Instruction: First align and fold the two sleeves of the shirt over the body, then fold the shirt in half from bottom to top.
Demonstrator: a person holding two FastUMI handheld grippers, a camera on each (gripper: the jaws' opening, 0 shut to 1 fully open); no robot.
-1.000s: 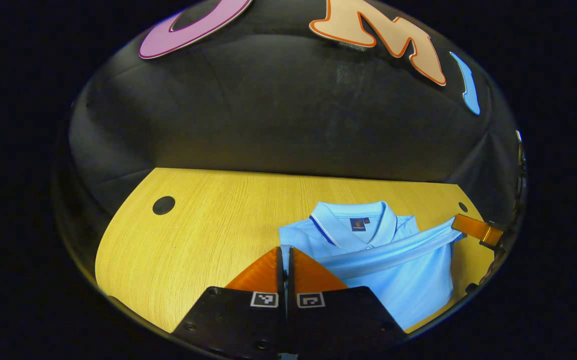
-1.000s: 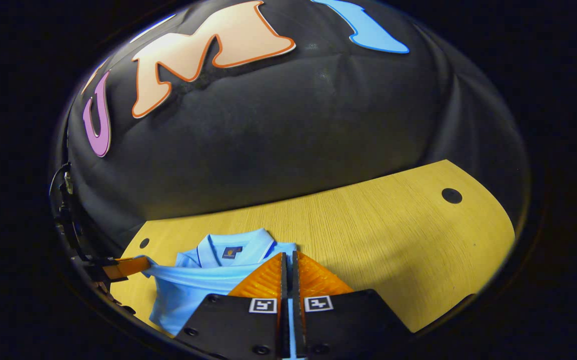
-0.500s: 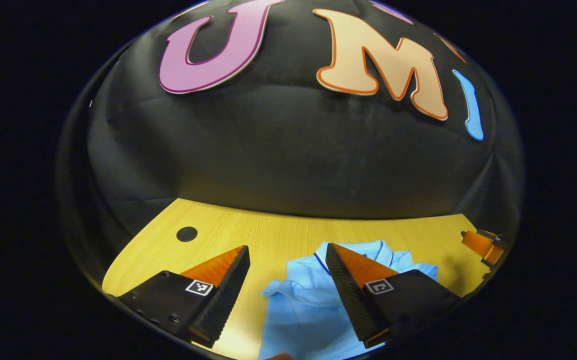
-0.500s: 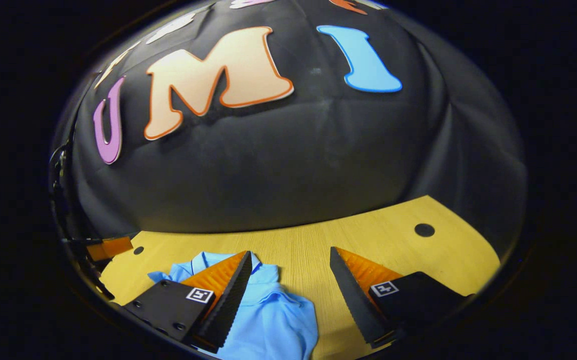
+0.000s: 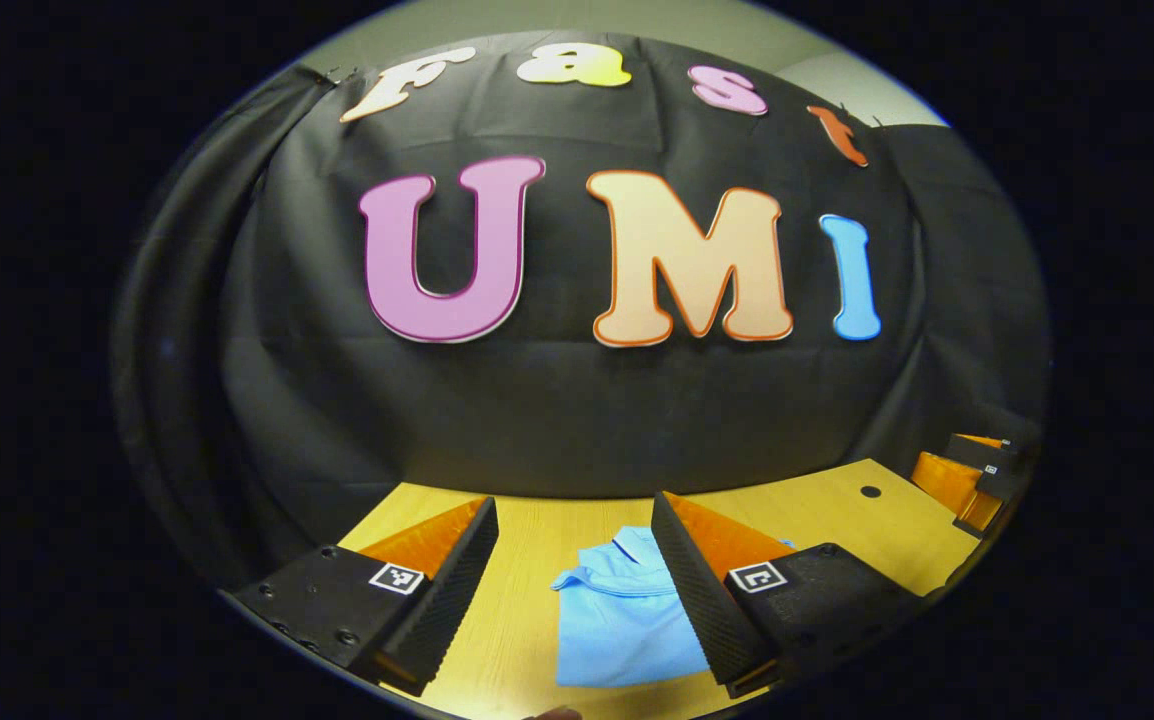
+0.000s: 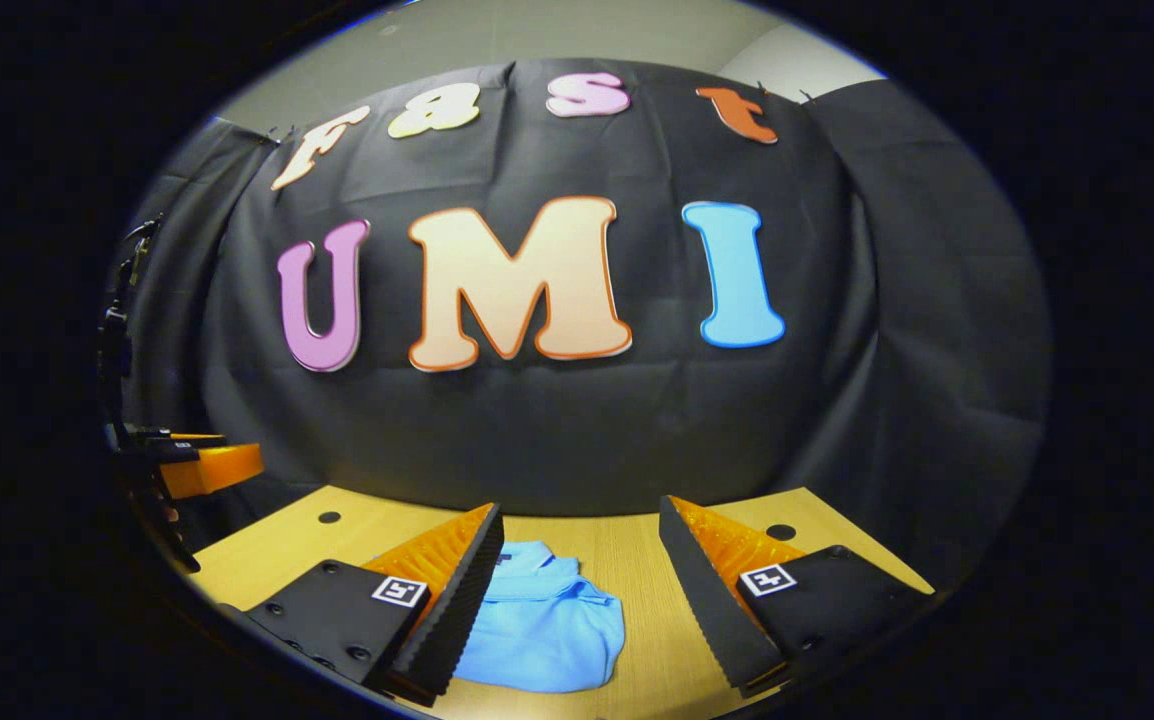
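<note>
Yellow wood-grain table [image 5: 537, 520], black cloth wall behind. Light-blue collared polo shirt [image 5: 622, 625] lying folded, compact, on table. Left gripper [image 5: 572, 590] jaws wide, empty, above shirt; right gripper [image 6: 577, 600] likewise. Risk: loose top layer [image 6: 547, 630] could slide, unfold if snagged.

One shirt [image 5: 617, 620], two grippers [image 5: 574, 590] [image 6: 582, 590]

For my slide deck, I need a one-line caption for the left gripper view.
Left gripper open above the folded blue shirt on the wooden table.
</note>
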